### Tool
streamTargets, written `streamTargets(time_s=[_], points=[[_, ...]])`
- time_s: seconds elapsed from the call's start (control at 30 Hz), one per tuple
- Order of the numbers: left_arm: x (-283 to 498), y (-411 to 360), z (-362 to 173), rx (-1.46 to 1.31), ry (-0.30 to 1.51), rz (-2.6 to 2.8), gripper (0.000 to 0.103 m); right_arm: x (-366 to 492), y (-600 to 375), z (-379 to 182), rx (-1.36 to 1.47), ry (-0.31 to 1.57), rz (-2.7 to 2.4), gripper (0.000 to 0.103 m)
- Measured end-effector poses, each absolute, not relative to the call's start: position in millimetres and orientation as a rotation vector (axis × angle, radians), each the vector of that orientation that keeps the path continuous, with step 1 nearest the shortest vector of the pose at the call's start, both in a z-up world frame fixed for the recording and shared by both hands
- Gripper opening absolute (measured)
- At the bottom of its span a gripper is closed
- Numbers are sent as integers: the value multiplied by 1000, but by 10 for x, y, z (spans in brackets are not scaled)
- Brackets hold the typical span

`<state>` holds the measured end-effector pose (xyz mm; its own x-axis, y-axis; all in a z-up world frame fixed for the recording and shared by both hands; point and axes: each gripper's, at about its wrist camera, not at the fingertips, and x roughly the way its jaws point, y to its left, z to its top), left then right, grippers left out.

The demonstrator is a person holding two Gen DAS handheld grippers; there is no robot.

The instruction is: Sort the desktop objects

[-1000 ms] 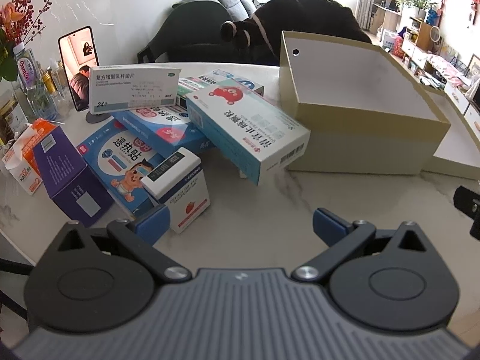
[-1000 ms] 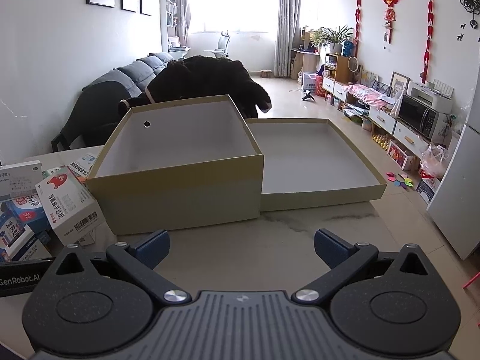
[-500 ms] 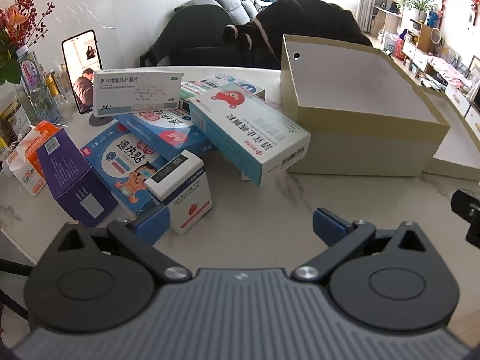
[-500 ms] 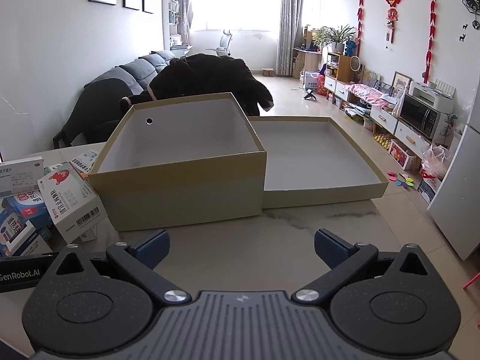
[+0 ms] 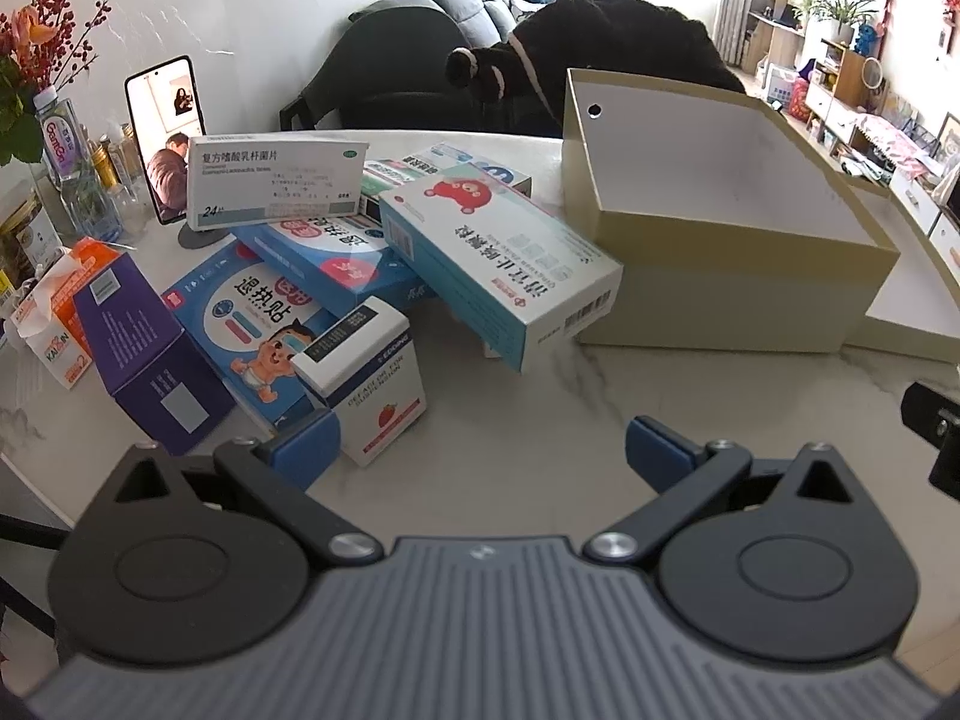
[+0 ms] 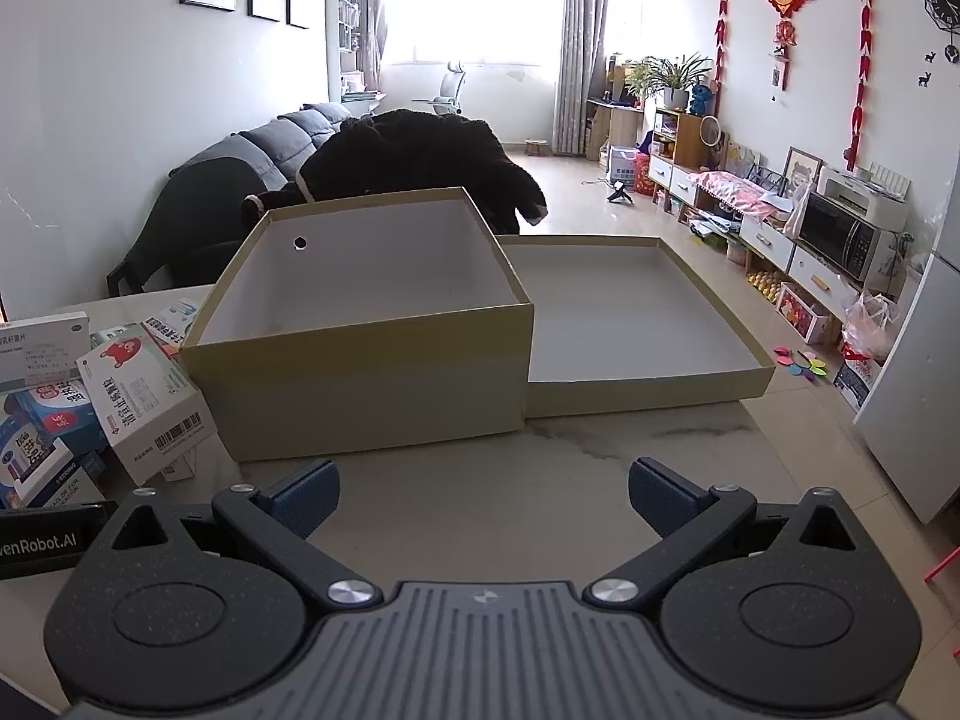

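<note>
Left claw [image 5: 480,441]: jaws spread wide, holding nothing, low centre of the left wrist view above the marble worktop [image 5: 540,420]. The medicine boxes [image 5: 360,276] lie piled at centre left; a small white carton [image 5: 372,384] stands just beside the left blue pad. Right claw [image 6: 483,495]: jaws likewise apart and empty. The open cardboard box [image 6: 372,372] sits at centre of the right wrist view, its lid [image 6: 636,330] touching it at right.

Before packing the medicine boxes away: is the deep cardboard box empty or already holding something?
Empty. The deep cardboard box shows only bare white walls and floor in both wrist views.
</note>
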<state>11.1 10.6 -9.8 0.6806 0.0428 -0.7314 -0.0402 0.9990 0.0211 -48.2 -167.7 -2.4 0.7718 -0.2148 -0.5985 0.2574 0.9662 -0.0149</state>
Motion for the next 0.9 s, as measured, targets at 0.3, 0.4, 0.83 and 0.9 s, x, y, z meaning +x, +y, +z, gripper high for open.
streamTargets(time_s=[0.3,0.4,0.83,0.9], points=[[113,126,-95,1,821,53,103,-490,-1694,-12,76,641,-256,103],[106,129,-97,-2,821,53,103,-498,-1697,-9,79,641,-255,103],[106,141,-91,-6,822,54,103,-492,-1688,-8,77,646,-254,103],[110,145,-96,-6,823,55,103,-490,-1682,-11,76,647,-252,103]])
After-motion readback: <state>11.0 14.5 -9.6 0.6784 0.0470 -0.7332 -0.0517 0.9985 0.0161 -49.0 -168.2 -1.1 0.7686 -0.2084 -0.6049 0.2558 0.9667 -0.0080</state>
